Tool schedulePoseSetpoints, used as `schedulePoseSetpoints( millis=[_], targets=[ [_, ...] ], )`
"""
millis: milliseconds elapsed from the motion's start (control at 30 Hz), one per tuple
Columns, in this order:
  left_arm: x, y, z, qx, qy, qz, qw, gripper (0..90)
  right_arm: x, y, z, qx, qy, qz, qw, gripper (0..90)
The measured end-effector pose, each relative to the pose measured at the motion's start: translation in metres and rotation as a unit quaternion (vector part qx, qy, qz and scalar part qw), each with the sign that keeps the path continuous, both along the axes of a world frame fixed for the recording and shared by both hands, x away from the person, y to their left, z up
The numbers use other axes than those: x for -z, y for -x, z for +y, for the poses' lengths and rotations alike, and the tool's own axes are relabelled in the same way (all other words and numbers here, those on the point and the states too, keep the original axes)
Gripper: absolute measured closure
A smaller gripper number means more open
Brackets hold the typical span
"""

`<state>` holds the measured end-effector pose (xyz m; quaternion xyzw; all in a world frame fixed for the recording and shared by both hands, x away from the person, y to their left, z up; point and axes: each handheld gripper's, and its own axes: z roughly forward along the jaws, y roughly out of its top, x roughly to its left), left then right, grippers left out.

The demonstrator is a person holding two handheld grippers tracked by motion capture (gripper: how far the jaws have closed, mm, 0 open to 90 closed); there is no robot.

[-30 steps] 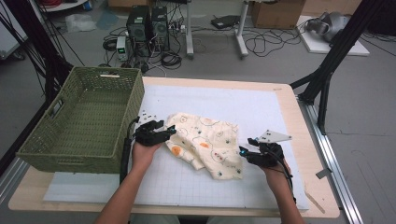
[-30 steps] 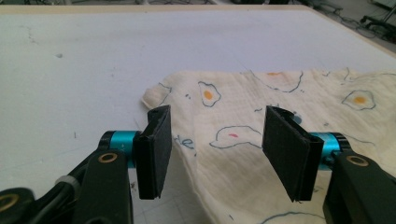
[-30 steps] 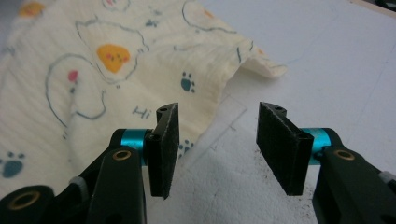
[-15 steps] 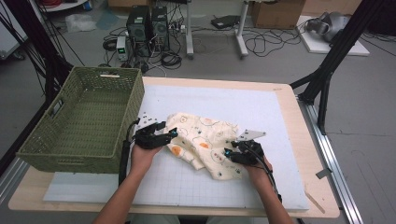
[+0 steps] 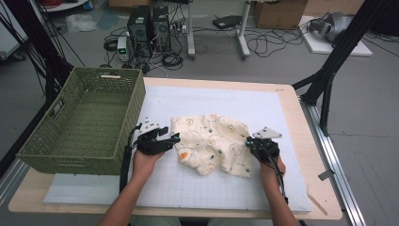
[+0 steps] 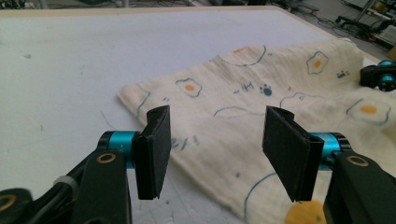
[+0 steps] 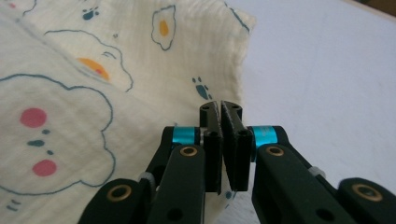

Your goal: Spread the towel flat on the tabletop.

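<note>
The right claw (image 7: 220,108) has just closed, pinching the printed cloth's (image 7: 140,70) edge over the white mat (image 7: 327,70).

A lab is hosting the session: desktop computers (image 5: 149,23) and tangled cables (image 5: 263,44) are sitting on the concrete floor (image 5: 371,122), black rig struts (image 5: 336,52) are framing a matted table (image 5: 291,101).

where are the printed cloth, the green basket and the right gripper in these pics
printed cloth (image 5: 211,141), high view, middle of the cream fabric
green basket (image 5: 136,101), high view, its right wall
right gripper (image 7: 220,108), right gripper view, between the tips of its closed fingers at the cloth's edge
</note>
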<state>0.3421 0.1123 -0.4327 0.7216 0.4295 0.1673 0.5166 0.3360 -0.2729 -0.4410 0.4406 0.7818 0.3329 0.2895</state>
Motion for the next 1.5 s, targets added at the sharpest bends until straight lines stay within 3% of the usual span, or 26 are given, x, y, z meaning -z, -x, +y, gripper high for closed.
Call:
schedulePoseSetpoints(
  millis=[100, 167, 300, 433, 467, 533, 600, 667, 733, 767, 833, 900, 933, 1033, 1100, 1133, 1200, 1233, 1333, 1367, 1433, 1500],
  targets=[
    [0.0, 0.005, -0.002, 0.009, 0.009, 0.0, 0.9999, 41.2, -0.002, 0.0, -0.011, 0.008, -0.046, 0.006, 0.9989, 78.7],
    [-0.001, 0.008, -0.004, 0.023, 0.006, 0.008, 0.9997, 40.7, -0.007, 0.002, -0.015, -0.009, -0.076, -0.003, 0.9971, 73.4],
    [-0.001, 0.012, -0.007, 0.043, 0.012, 0.01, 0.999, 40.6, -0.015, 0.007, -0.017, -0.013, -0.085, -0.022, 0.9961, 62.7],
    [0.006, 0.014, -0.017, 0.064, 0.002, 0.038, 0.9972, 40.2, -0.016, 0.008, -0.02, -0.029, -0.103, -0.008, 0.9942, 57.9],
    [0.009, 0.015, -0.022, 0.072, -0.009, 0.05, 0.9961, 39.5, -0.016, 0.009, -0.02, -0.035, -0.106, -0.002, 0.9937, 57.3],
    [0.014, 0.017, -0.032, 0.085, -0.049, 0.055, 0.9937, 38.3, -0.015, 0.01, -0.018, -0.046, -0.099, 0.009, 0.9939, 56.3],
    [0.018, 0.018, -0.041, 0.09, -0.09, 0.044, 0.9909, 38.8, -0.014, 0.011, -0.015, -0.048, -0.081, 0.018, 0.9954, 55.4],
    [0.018, 0.019, -0.047, 0.089, -0.118, 0.04, 0.9883, 42.0, -0.012, 0.01, -0.015, -0.053, -0.089, 0.028, 0.9943, 54.1],
    [0.018, 0.021, -0.051, 0.082, -0.14, 0.029, 0.9863, 45.8, -0.014, 0.011, -0.016, -0.056, -0.102, 0.024, 0.9929, 53.7],
    [0.018, 0.021, -0.052, 0.083, -0.148, 0.023, 0.9852, 51.5, -0.015, 0.012, -0.017, -0.056, -0.105, 0.021, 0.9927, 53.2],
    [0.016, 0.021, -0.054, 0.087, -0.163, 0.016, 0.9826, 87.1, -0.016, 0.012, -0.02, -0.051, -0.11, 0.023, 0.9924, 53.0],
    [0.013, 0.017, -0.052, 0.073, -0.165, 0.021, 0.9833, 87.9, -0.015, 0.011, -0.022, -0.046, -0.115, 0.03, 0.9919, 55.3],
    [0.011, 0.014, -0.049, 0.058, -0.157, 0.016, 0.9858, 87.9, -0.014, 0.011, -0.023, -0.049, -0.118, 0.033, 0.9912, 57.5],
    [0.005, 0.005, -0.032, 0.014, -0.122, 0.01, 0.9924, 87.9, -0.012, 0.012, -0.02, -0.059, -0.114, 0.04, 0.9909, 60.7],
    [0.002, 0.001, -0.02, -0.007, -0.081, 0.026, 0.9963, 88.0, -0.008, 0.012, -0.013, -0.069, -0.101, 0.052, 0.9911, 59.3],
    [0.001, 0.0, -0.017, -0.011, -0.07, 0.029, 0.9971, 88.1, -0.004, 0.011, -0.008, -0.075, -0.093, 0.062, 0.9909, 58.0],
    [-0.001, 0.0, -0.013, -0.013, -0.073, 0.023, 0.997, 88.1, 0.006, 0.009, 0.004, -0.09, -0.062, 0.081, 0.9907, 58.1],
    [-0.001, 0.0, -0.011, -0.016, -0.069, 0.021, 0.9973, 88.1, 0.007, 0.01, 0.007, -0.095, -0.055, 0.067, 0.9917, 62.8],
    [-0.001, -0.004, -0.007, -0.019, -0.048, 0.024, 0.9984, 88.1, 0.006, 0.008, 0.008, -0.102, -0.062, 0.078, 0.9898, 82.6],
    [0.001, -0.005, -0.008, -0.014, -0.053, 0.024, 0.9982, 88.1, 0.006, 0.008, 0.008, -0.102, -0.057, 0.074, 0.9904, 88.4],
    [0.004, -0.006, -0.013, -0.001, -0.067, 0.023, 0.9975, 88.0, 0.007, 0.005, 0.007, -0.098, -0.057, 0.068, 0.9912, 89.0],
    [0.006, -0.008, -0.015, -0.002, -0.062, 0.019, 0.9979, 88.0, 0.007, 0.003, 0.006, -0.084, -0.045, 0.054, 0.9939, 89.1]
  ],
)
